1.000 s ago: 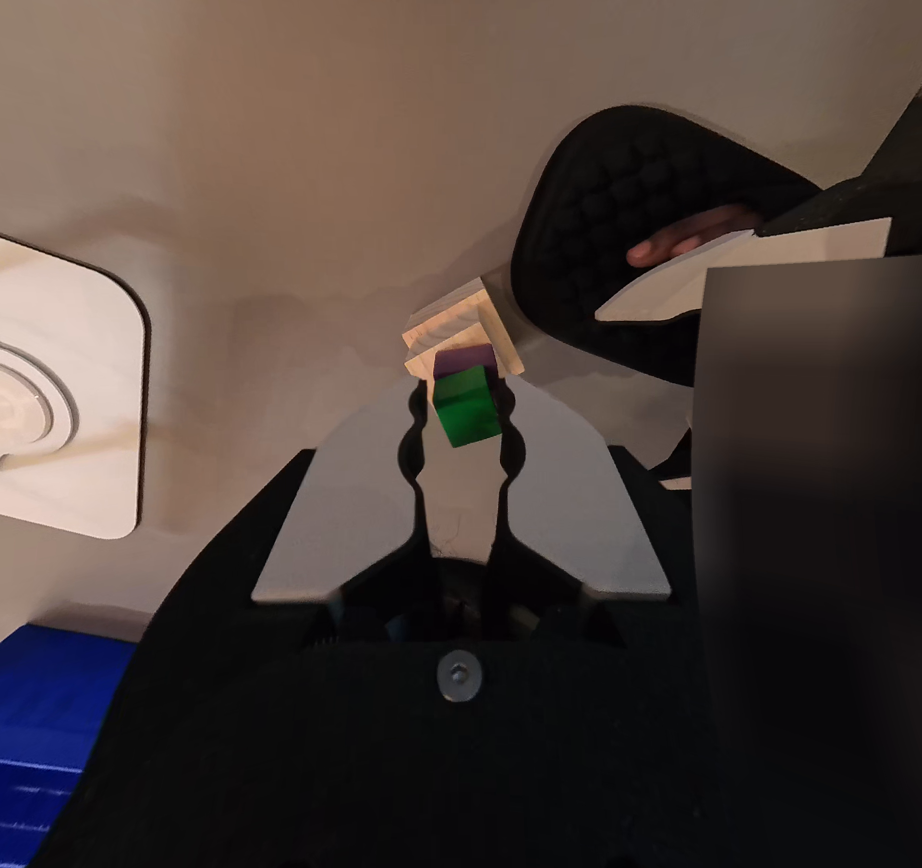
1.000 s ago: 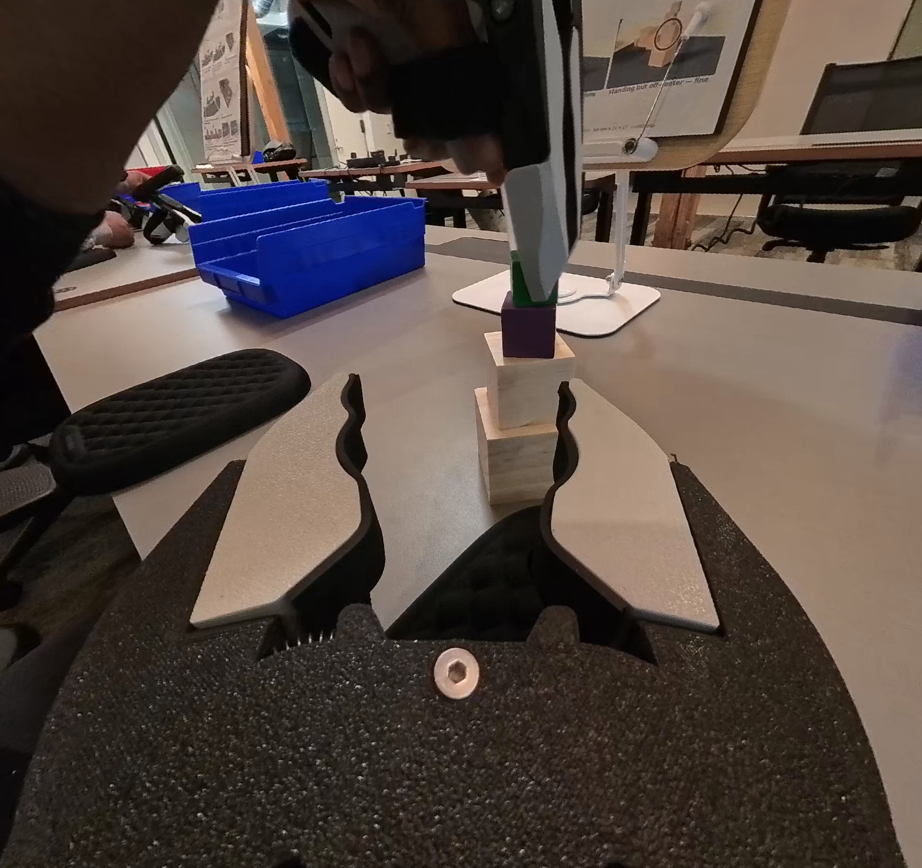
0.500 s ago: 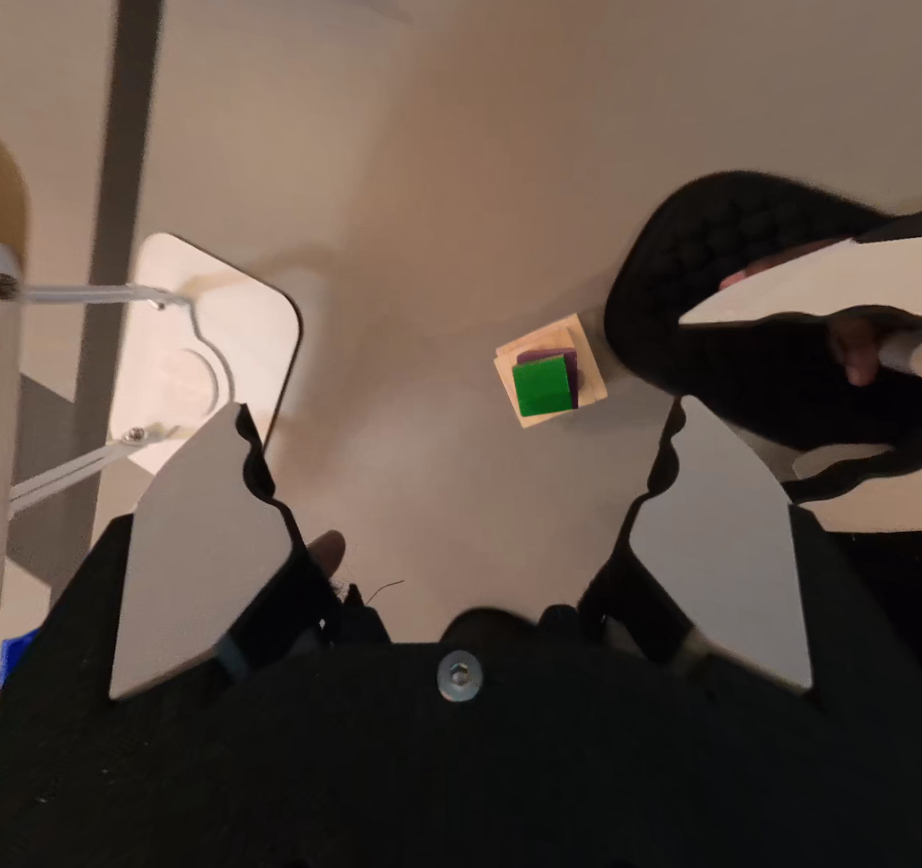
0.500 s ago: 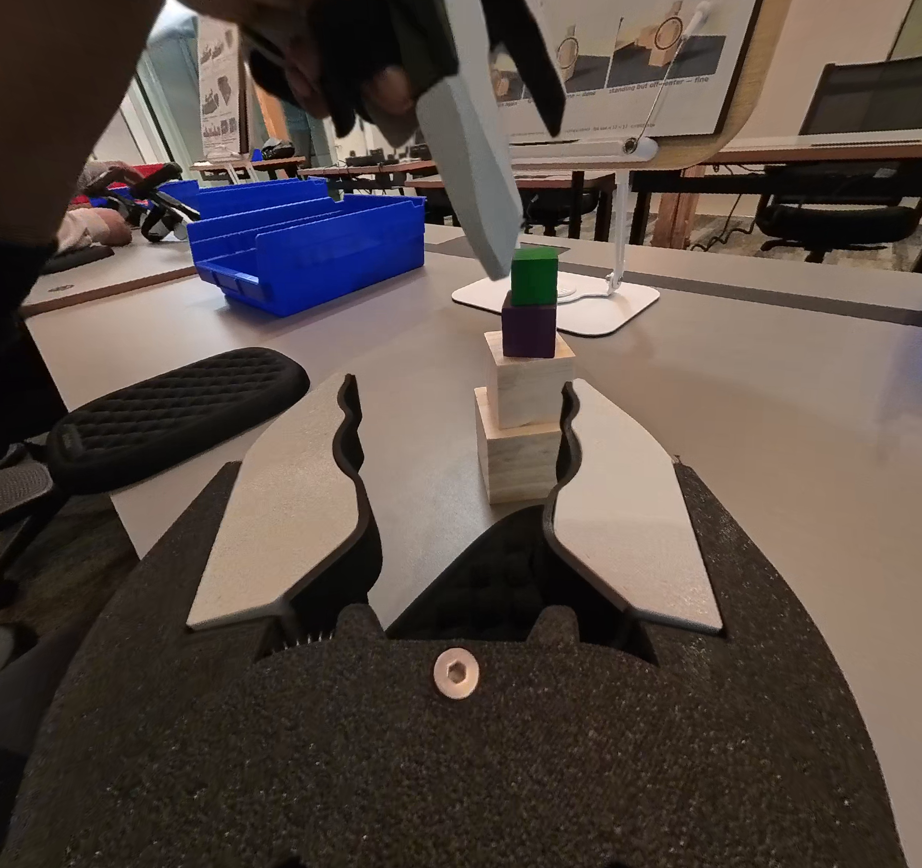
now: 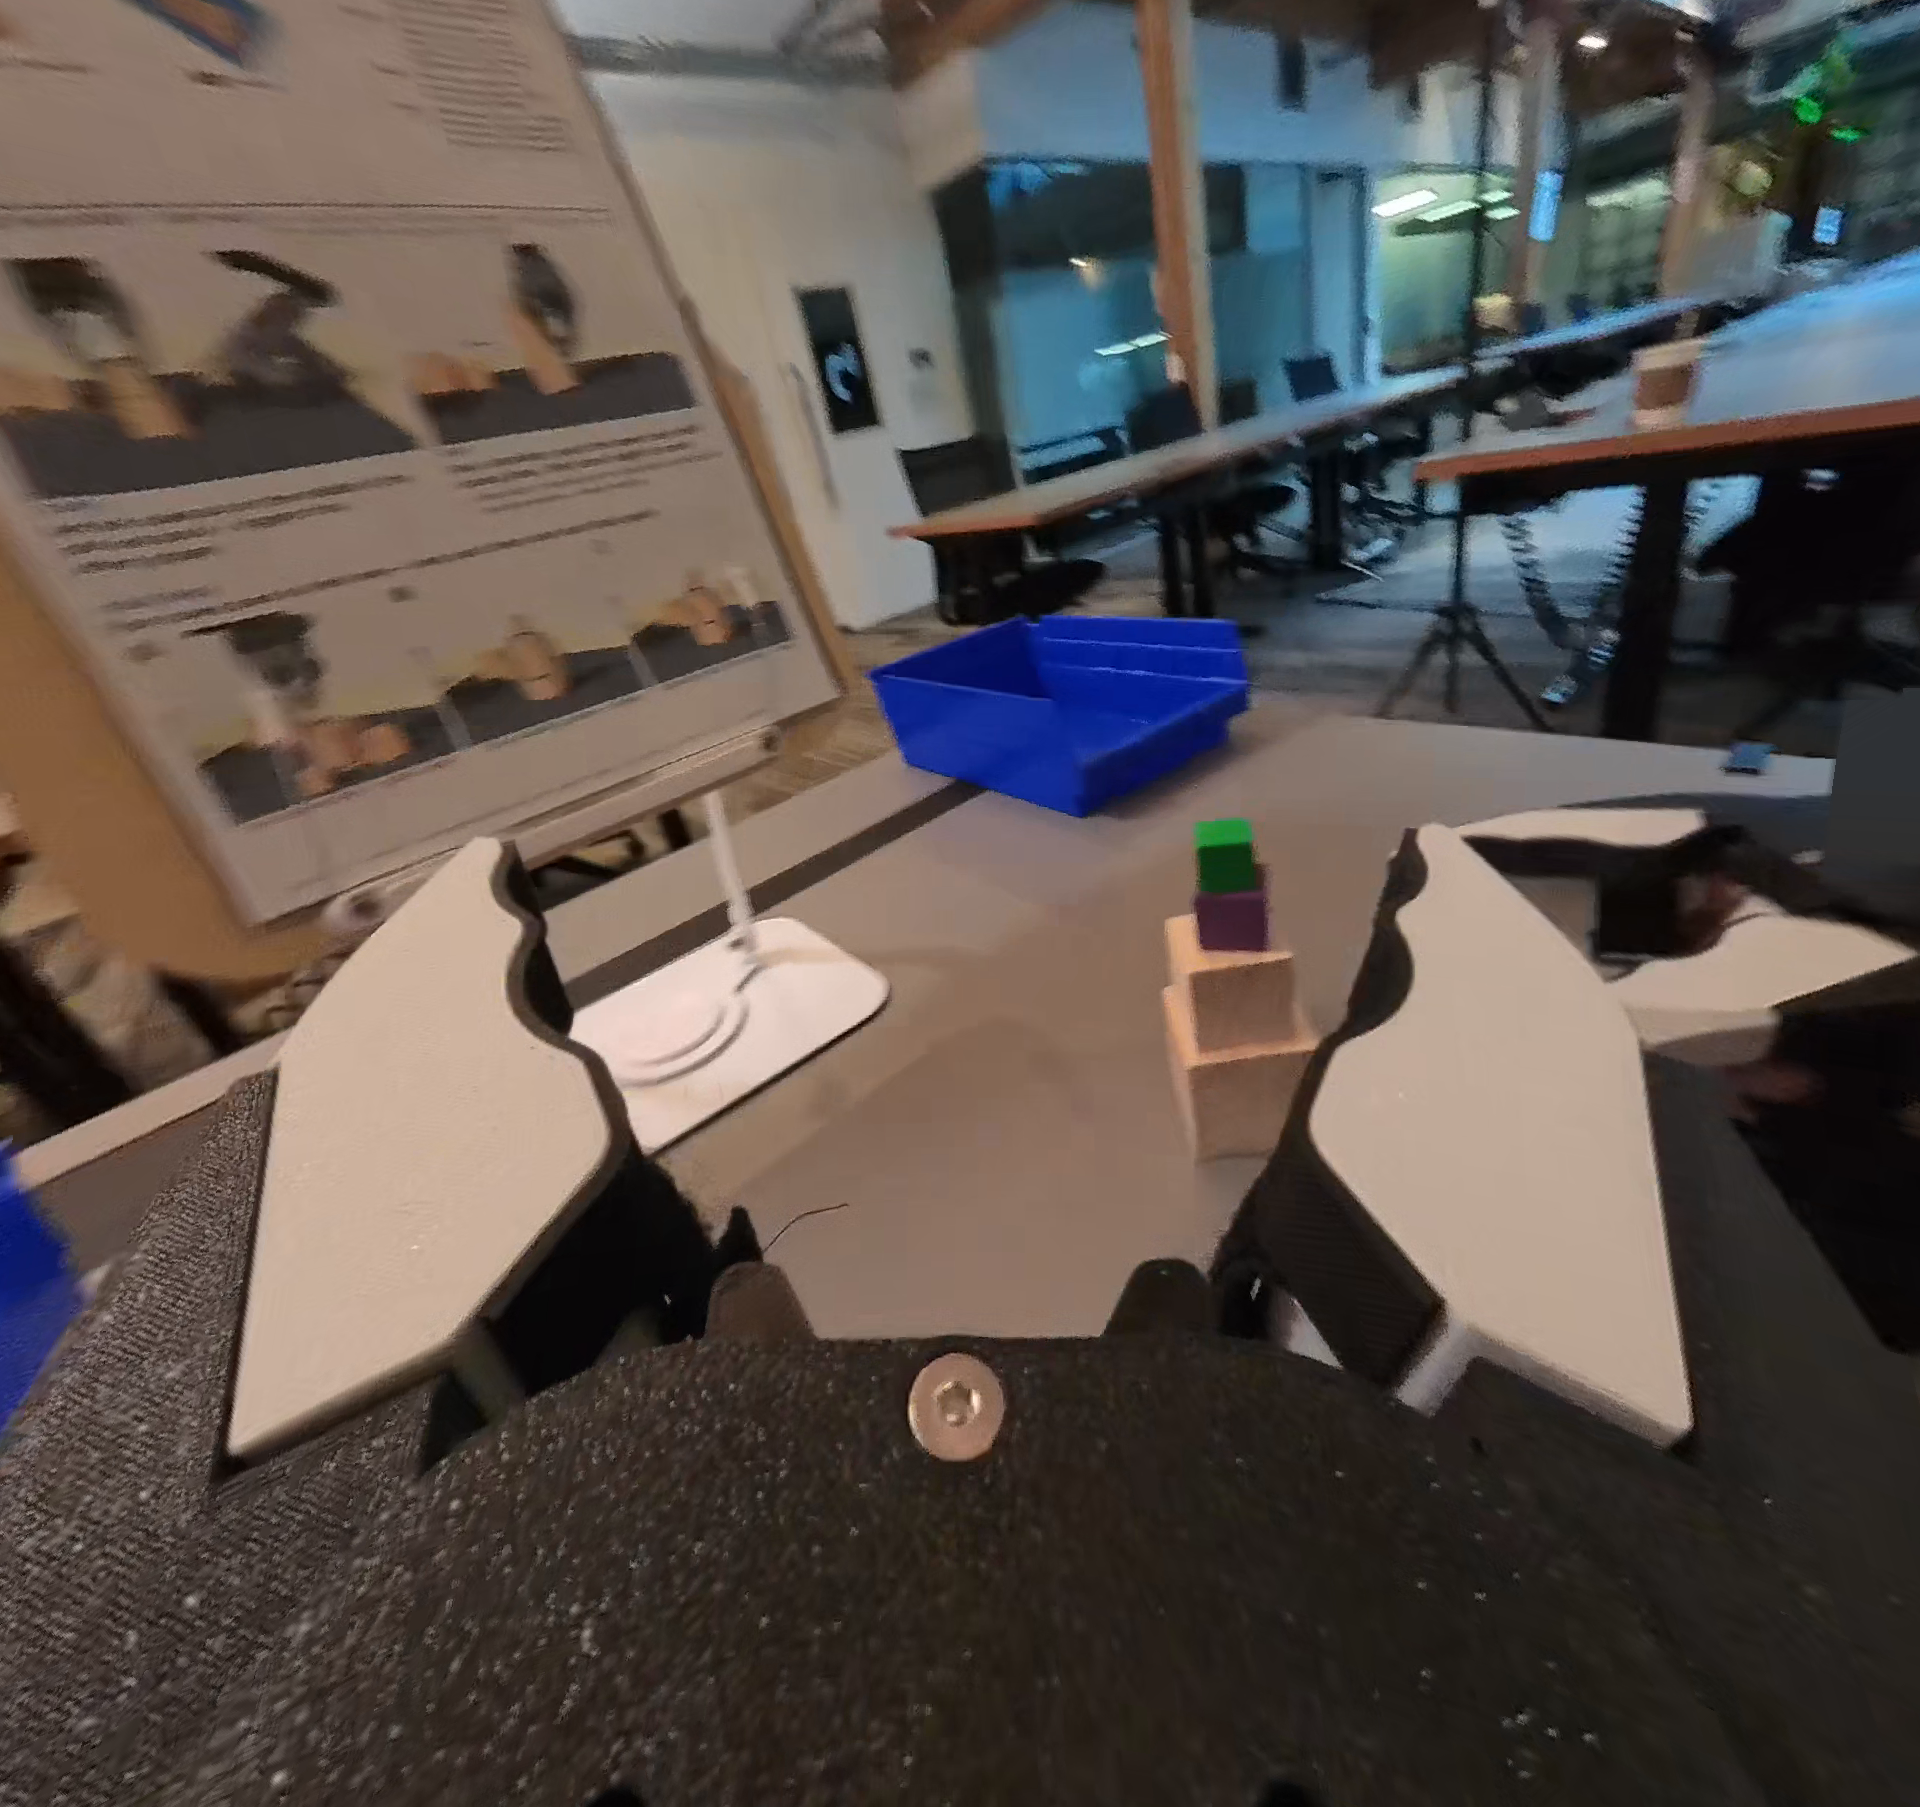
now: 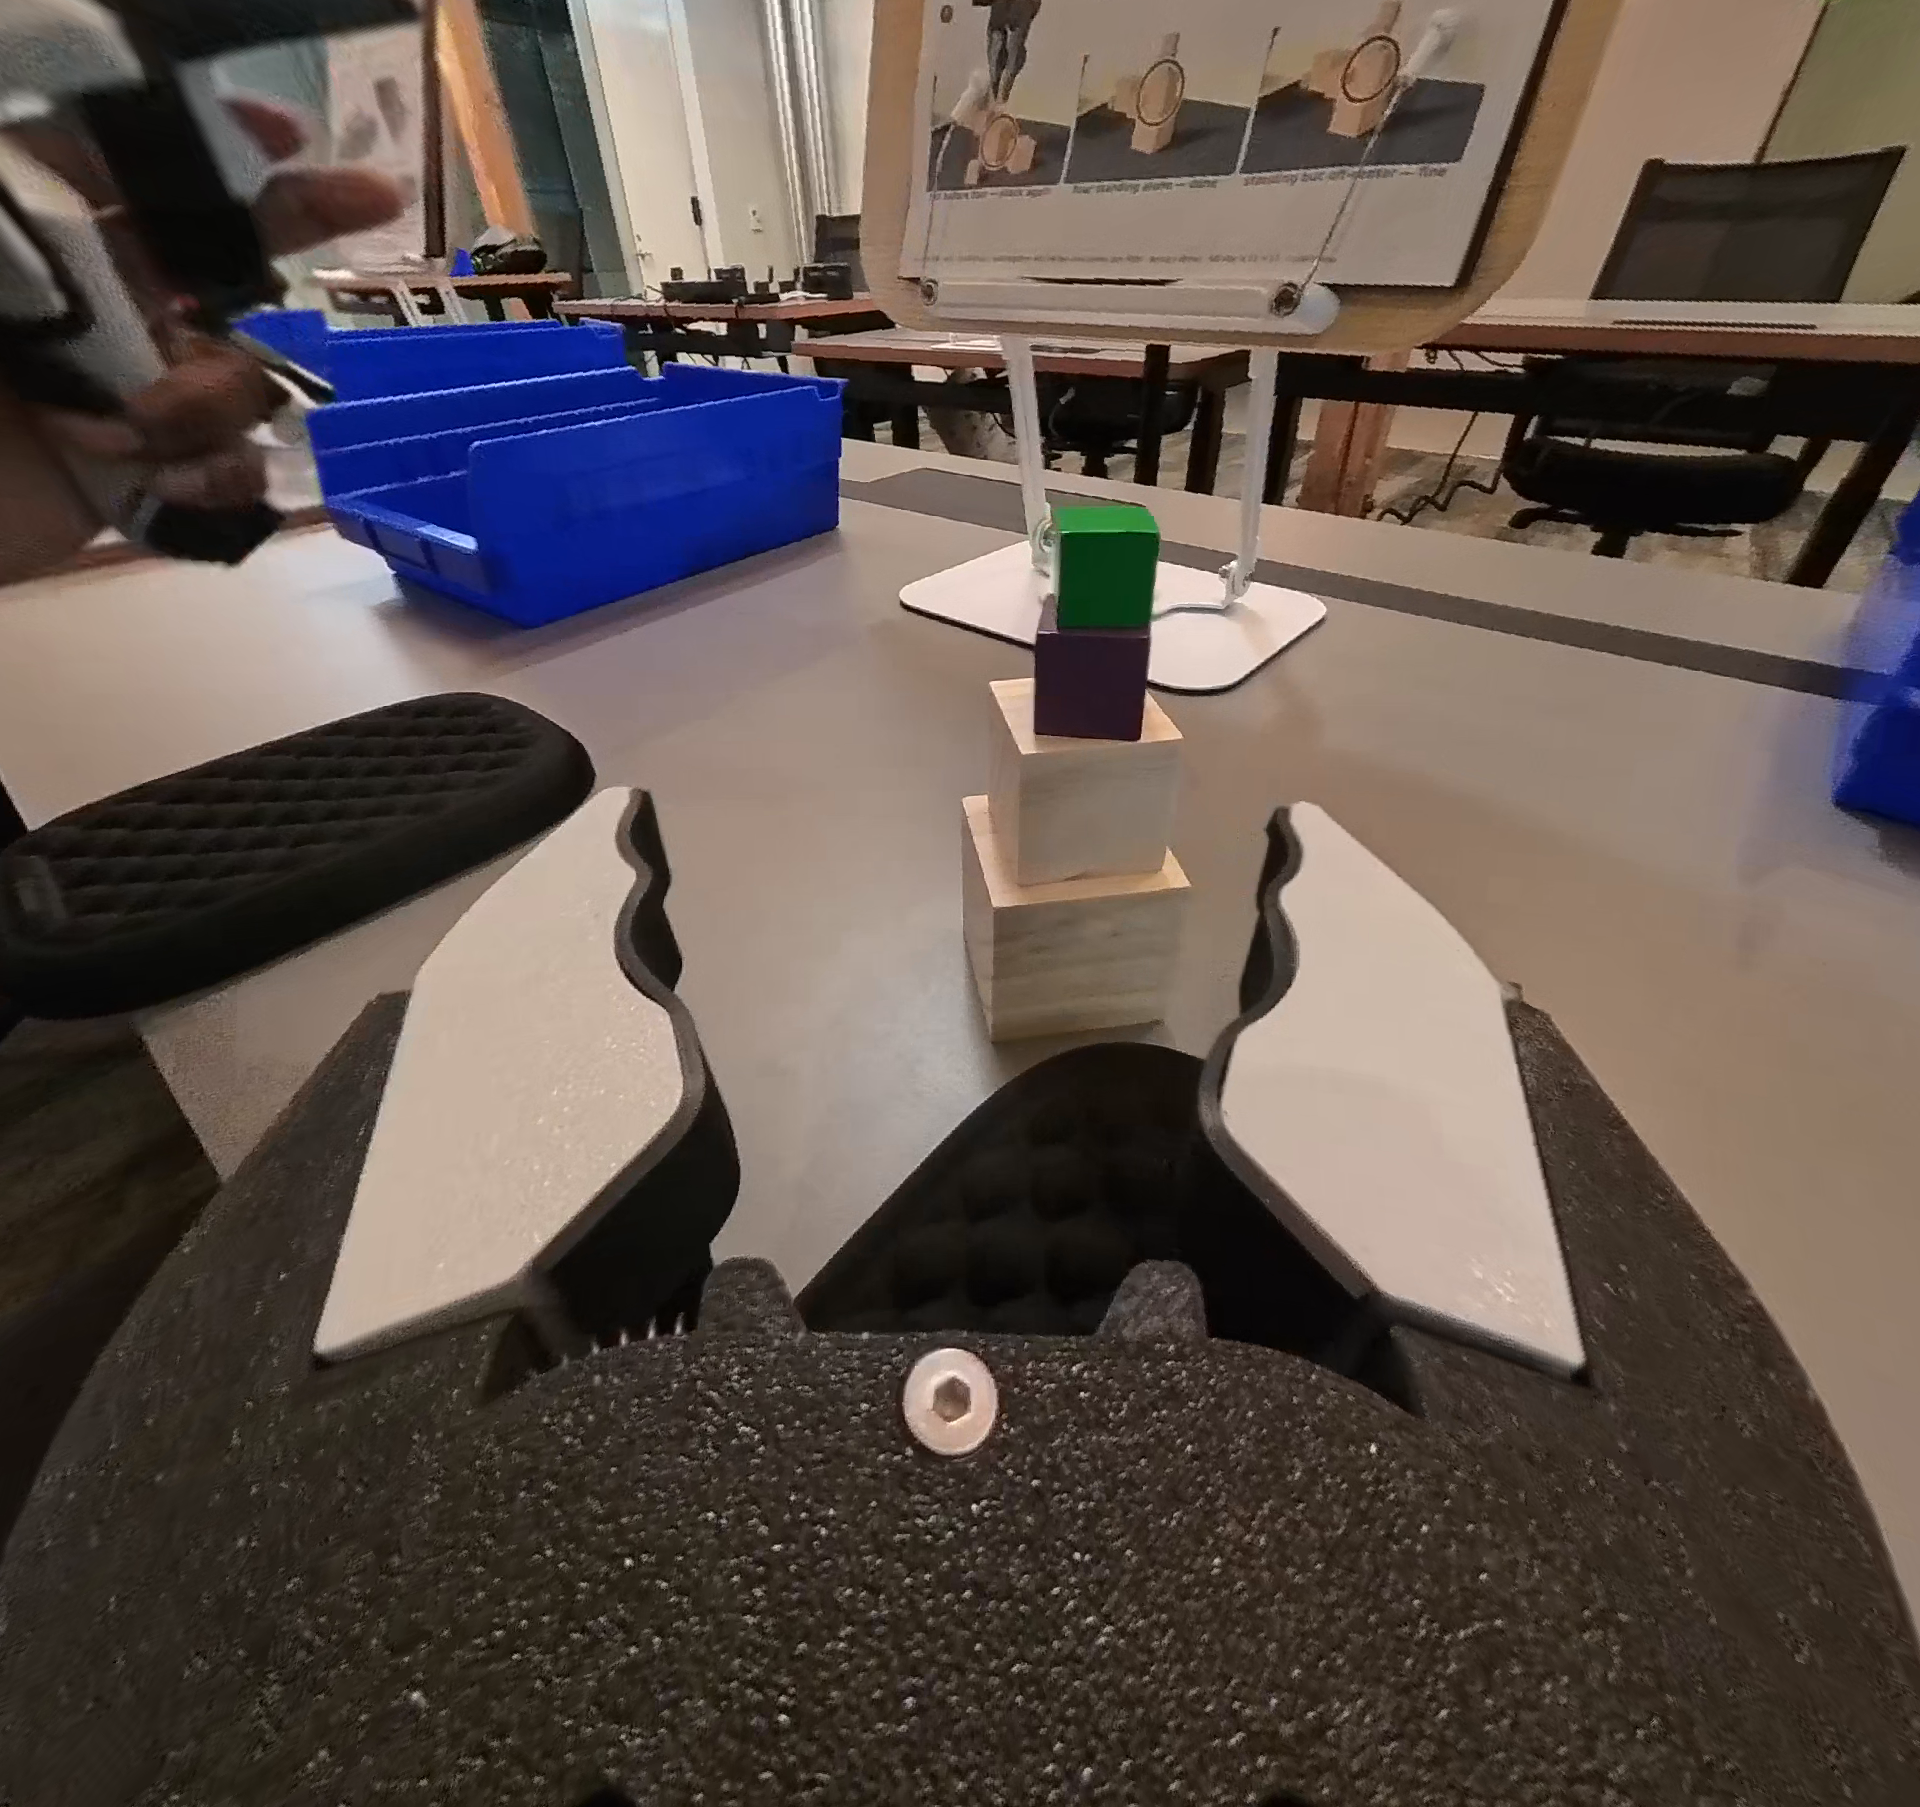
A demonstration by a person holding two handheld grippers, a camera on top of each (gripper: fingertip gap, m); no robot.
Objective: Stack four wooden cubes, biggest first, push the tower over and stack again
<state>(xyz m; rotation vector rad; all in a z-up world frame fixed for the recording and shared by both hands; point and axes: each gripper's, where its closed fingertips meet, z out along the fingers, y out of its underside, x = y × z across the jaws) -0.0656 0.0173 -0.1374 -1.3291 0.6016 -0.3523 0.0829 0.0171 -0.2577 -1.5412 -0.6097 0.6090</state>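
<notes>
Four cubes stand stacked on the grey bench [image 6: 727, 718]: a large wooden cube [image 6: 1081, 957] at the bottom, a smaller wooden cube [image 6: 1086, 807] on it, then a purple cube [image 6: 1091, 682], then a green cube [image 6: 1104, 564] on top. The right gripper [image 6: 961, 827] has its fingers spread apart with nothing clamped; the stack stands just ahead, between the fingertips but touching neither. The left gripper [image 5: 951, 848] is spread wide and bare, with the stack near its right finger [image 5: 1455, 1082]. A blue bin [image 6: 582, 469], a black padded rest [image 6: 260, 822] and a sign stand [image 6: 1112, 614] lie around.
</notes>
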